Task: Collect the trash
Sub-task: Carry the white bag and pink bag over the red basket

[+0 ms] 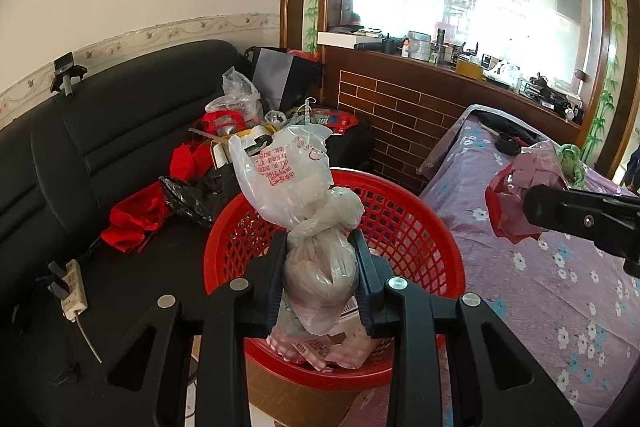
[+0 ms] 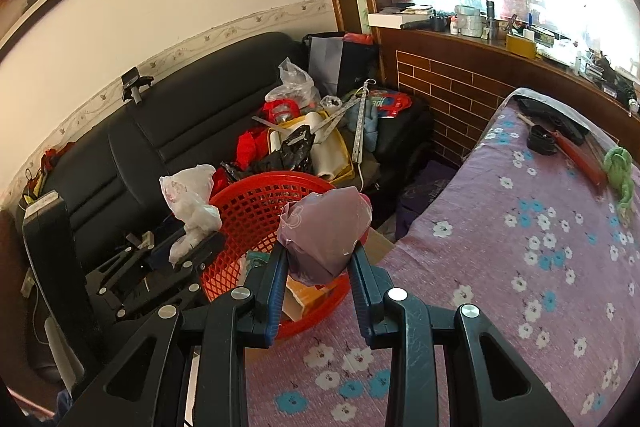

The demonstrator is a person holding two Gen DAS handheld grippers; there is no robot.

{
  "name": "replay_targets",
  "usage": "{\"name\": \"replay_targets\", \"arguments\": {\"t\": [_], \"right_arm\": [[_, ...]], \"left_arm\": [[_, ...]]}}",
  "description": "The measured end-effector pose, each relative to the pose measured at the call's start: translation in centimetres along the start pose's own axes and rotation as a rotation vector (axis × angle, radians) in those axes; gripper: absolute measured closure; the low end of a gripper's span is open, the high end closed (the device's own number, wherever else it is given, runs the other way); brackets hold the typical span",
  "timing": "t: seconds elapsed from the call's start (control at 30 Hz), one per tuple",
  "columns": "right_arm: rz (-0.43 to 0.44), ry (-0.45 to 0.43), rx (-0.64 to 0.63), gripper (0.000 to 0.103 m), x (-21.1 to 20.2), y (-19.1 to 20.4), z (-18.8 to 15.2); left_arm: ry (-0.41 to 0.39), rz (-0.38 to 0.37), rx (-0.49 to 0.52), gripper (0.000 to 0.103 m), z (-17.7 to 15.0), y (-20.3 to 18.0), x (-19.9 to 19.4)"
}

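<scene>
A knotted white plastic bag with red print is clamped below its knot by my left gripper, which is shut on it. It hangs over the red mesh basket, which holds paper and packaging scraps. My right gripper is shut on a crumpled pink plastic bag, held above the near right rim of the basket. In the right wrist view, the left gripper and its white bag sit at the basket's left rim. The left wrist view shows the right gripper with the pink bag at the right.
A black sofa behind the basket carries red cloth, black and clear bags and other clutter. A power strip lies on its seat. A bed with a purple floral sheet is on the right. A brick-patterned wall and crowded window ledge stand beyond.
</scene>
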State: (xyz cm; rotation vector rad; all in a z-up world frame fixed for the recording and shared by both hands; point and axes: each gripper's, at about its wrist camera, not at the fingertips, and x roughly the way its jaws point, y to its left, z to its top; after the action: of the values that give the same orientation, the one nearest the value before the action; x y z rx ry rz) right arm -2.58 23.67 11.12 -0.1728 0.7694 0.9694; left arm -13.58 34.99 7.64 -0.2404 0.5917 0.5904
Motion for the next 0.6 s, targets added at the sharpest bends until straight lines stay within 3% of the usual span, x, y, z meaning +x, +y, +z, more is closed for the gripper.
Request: {"name": "replay_targets", "arguments": {"t": [0.6], "right_arm": [[0.007, 0.041, 0.002, 0.070, 3.5, 0.9, 1.1]], "left_arm": [[0.023, 0.014, -0.017, 0.074, -0.2, 0.8, 1.6]]}}
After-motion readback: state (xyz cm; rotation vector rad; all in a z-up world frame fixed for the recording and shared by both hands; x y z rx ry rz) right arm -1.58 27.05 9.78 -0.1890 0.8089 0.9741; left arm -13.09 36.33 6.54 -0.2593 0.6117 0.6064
